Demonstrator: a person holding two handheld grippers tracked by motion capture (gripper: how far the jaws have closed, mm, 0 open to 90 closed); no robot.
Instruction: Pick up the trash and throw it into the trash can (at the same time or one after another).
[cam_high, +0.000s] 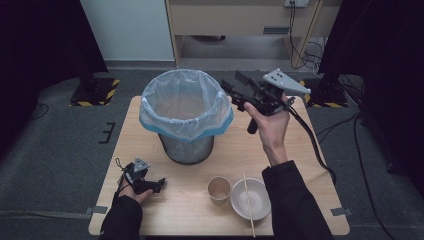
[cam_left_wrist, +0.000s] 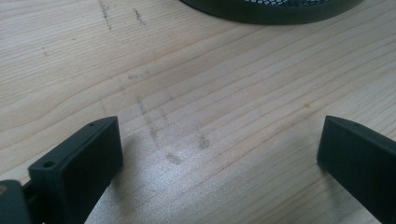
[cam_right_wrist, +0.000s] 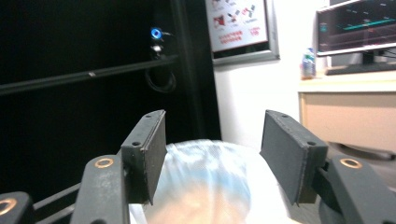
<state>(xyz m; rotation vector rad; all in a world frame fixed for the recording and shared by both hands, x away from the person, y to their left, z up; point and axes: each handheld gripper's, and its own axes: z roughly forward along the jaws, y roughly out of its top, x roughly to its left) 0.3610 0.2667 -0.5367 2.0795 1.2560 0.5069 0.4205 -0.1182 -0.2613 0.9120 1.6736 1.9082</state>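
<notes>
High view, right gripper (cam_high: 234, 86) spread (empty) beside lined bin (cam_high: 186, 116), left gripper (cam_left_wrist: 219, 154) spread on table (cam_left_wrist: 224, 84), bin seemingly blurred.

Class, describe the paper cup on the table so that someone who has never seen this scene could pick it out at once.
Start at the wooden table and find the big mesh bin with the pale liner at its middle. Come towards the near edge, just right of the bin's base: the paper cup stands upright there. It is small, tan and empty, while the white bowl beside it is wider and carries a chopstick.
</notes>
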